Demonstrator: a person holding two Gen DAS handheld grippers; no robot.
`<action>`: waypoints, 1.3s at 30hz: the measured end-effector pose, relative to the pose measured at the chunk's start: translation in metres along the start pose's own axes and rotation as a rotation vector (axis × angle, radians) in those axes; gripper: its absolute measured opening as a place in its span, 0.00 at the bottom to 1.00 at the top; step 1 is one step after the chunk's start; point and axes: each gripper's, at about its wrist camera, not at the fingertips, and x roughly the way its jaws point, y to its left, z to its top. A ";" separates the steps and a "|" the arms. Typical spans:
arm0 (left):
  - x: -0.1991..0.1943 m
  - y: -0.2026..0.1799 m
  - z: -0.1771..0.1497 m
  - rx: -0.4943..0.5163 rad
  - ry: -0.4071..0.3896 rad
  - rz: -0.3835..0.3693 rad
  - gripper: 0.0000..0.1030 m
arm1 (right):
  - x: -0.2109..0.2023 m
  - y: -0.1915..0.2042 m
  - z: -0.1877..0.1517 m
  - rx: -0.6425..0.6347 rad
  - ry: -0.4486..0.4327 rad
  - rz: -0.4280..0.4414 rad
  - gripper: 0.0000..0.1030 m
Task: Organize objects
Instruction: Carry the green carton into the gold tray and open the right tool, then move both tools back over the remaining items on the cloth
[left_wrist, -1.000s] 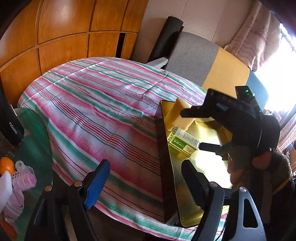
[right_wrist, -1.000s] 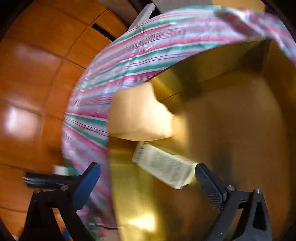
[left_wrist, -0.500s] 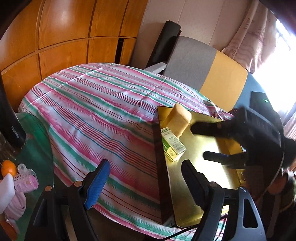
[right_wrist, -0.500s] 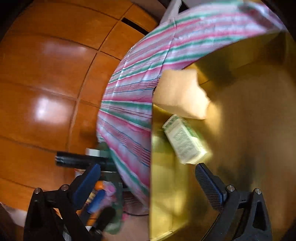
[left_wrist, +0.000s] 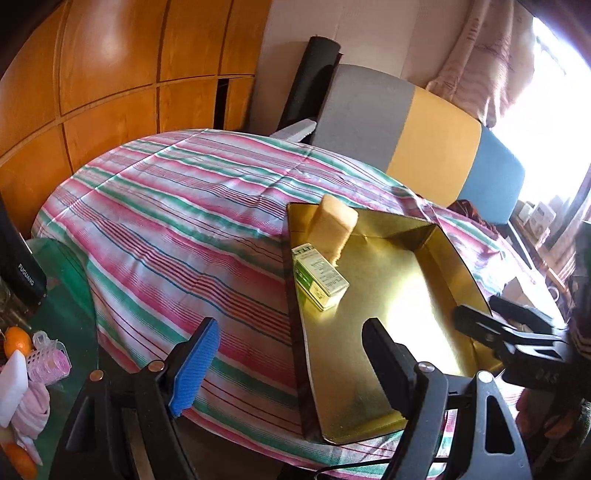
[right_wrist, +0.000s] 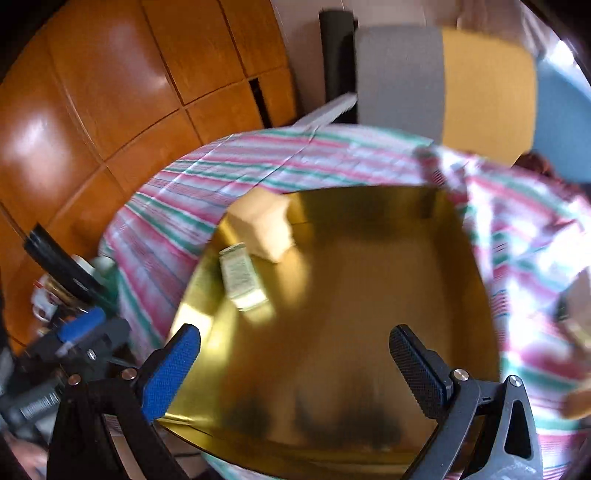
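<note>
Left wrist view: left gripper (left_wrist: 288, 365) fingers spread, empty. Right gripper (right_wrist: 295, 363) likewise spread, empty, above gold tray (right_wrist: 332, 350). Green-white box (left_wrist: 319, 277) and tan sponge (left_wrist: 332, 227) touching in tray's far-left corner, on striped bedspread (left_wrist: 166, 221).

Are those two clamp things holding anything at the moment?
No. The left gripper and the right gripper are both open with nothing between their fingers; the small green box lies loose in the gold tray.
</note>
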 end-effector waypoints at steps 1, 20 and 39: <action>-0.001 -0.005 -0.001 0.014 -0.001 0.002 0.78 | -0.006 -0.002 -0.003 -0.015 -0.017 -0.020 1.00; 0.011 -0.100 -0.012 0.208 0.079 -0.141 0.77 | -0.144 -0.200 -0.076 0.233 -0.146 -0.456 1.00; 0.030 -0.246 -0.022 0.493 0.140 -0.325 0.62 | -0.245 -0.326 -0.147 0.736 -0.448 -0.518 1.00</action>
